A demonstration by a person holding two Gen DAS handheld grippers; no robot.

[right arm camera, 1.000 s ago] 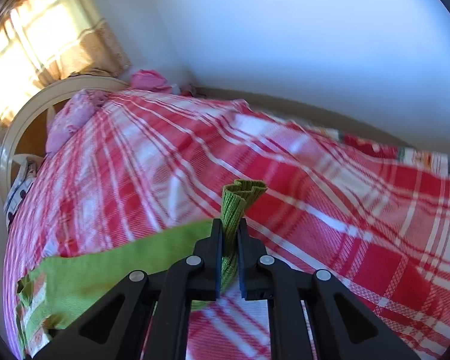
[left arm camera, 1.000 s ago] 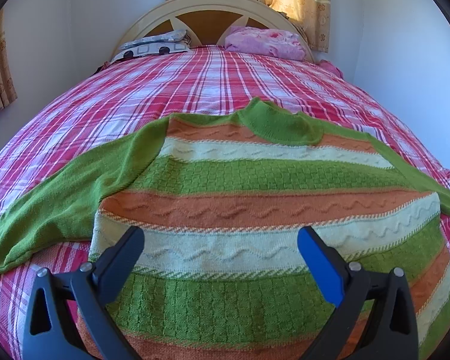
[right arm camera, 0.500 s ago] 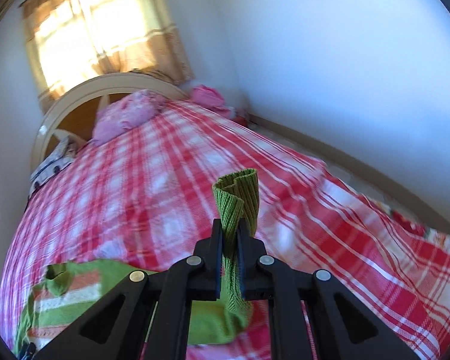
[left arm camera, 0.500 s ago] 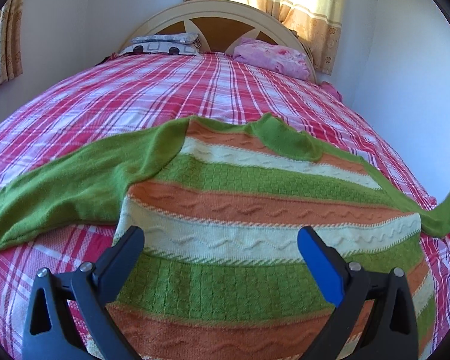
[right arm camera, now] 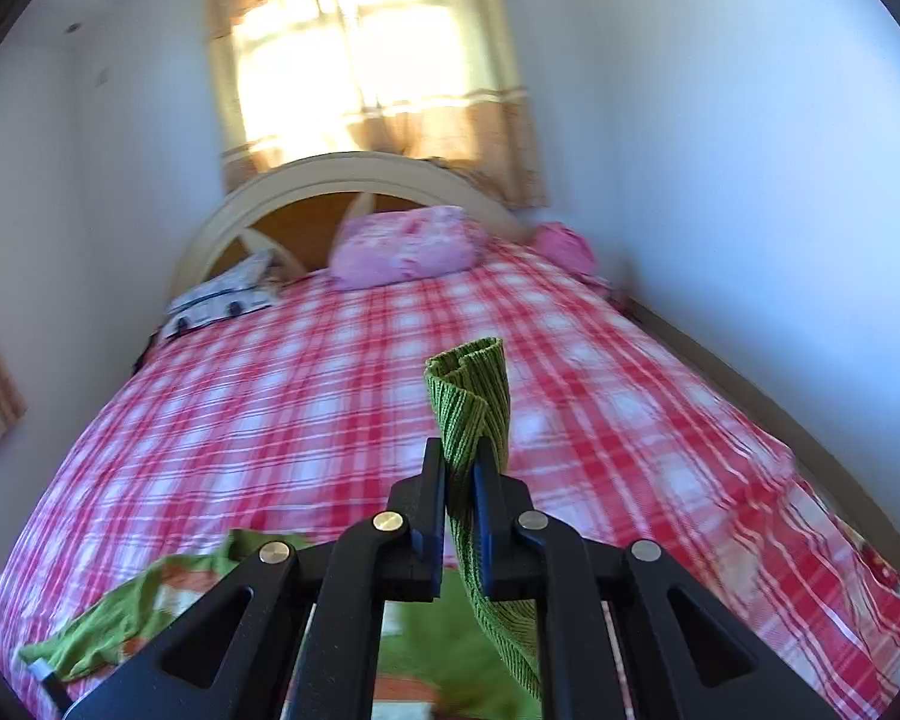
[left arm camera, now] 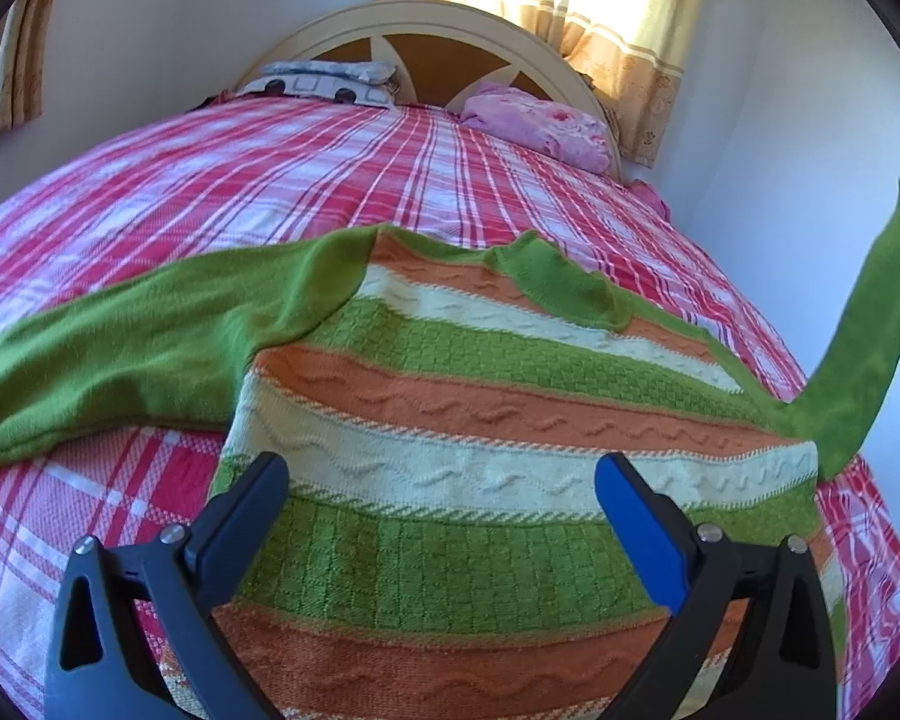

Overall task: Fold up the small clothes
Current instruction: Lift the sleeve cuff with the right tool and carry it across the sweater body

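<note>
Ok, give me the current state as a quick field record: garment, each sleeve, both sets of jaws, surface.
garment: striped knit sweater, green, orange and cream, lying flat on the bed
left sleeve: green sleeve spread out flat on the plaid bedsheet
right sleeve: sleeve lifted off the bed, its ribbed cuff pinched
right gripper: jaws shut on the cuff
left gripper: jaws open, empty, above the sweater's lower body
head of bed: pink pillow, patterned pillow, headboard
fold: not yet made
</note>
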